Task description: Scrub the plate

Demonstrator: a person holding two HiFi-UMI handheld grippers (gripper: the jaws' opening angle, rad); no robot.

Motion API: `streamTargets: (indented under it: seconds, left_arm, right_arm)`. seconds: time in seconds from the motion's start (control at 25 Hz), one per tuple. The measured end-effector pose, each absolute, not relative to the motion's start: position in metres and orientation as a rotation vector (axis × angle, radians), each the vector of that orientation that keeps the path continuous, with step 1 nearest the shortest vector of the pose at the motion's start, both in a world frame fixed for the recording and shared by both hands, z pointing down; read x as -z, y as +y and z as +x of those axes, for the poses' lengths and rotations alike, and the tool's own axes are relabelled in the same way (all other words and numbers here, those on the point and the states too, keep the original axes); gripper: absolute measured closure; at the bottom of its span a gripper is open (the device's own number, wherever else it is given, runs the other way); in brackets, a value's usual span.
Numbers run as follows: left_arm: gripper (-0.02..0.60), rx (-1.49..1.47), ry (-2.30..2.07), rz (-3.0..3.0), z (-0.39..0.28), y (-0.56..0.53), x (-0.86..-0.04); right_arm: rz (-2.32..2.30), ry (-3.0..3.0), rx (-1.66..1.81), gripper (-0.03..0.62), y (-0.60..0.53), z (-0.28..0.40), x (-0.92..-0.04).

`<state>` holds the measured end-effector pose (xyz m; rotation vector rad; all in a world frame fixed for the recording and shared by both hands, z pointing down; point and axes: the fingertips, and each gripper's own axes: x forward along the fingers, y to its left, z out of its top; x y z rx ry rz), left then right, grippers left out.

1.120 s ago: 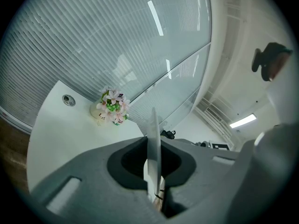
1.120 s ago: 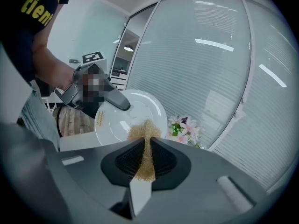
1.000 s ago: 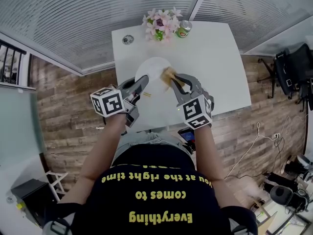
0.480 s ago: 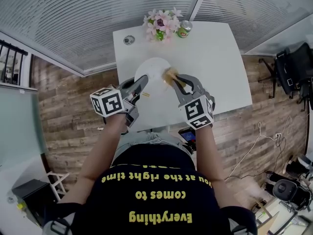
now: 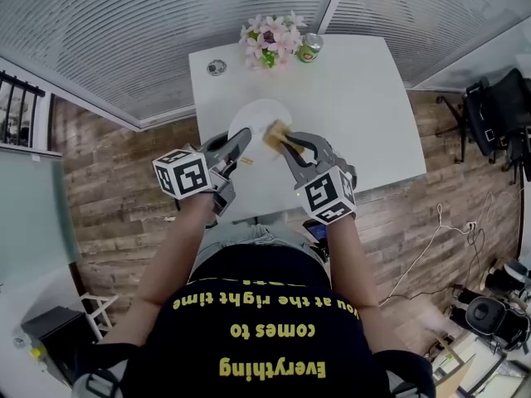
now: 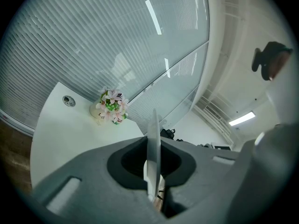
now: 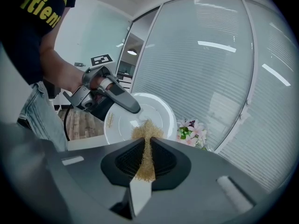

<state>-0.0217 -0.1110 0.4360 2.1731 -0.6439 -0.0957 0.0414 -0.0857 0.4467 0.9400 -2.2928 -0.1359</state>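
Note:
A white plate [image 5: 254, 116] is held tilted above the white table [image 5: 357, 114], my left gripper [image 5: 241, 142] shut on its near rim. In the left gripper view the plate [image 6: 154, 139] shows edge-on, pinched between the jaws of that gripper [image 6: 154, 169]. My right gripper [image 5: 283, 139] is shut on a tan scrub pad [image 5: 276, 130] whose tip lies against the plate's right part. In the right gripper view the pad [image 7: 146, 141] sticks out of the right gripper [image 7: 147, 155] onto the plate's face [image 7: 156, 112], with the left gripper [image 7: 112, 93] clamped on the rim.
A vase of pink flowers [image 5: 270, 38] and a green can [image 5: 309, 49] stand at the table's far edge, beside a small round fitting [image 5: 216, 68]. A black chair [image 5: 496, 123] stands on the wooden floor at the right.
My right gripper has slid left with the scrub pad across the plate. The left gripper and plate have stayed still.

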Motion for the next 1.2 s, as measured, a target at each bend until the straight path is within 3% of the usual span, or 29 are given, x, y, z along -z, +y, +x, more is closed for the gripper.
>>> streamTargets:
  seconds: [1.2]
  left_arm:
    - [0.56, 0.103, -0.645, 2.168, -0.018, -0.116, -0.436]
  right_arm:
    - [0.683, -2.42, 0.183, 0.556, -0.055, -0.012, -0.441]
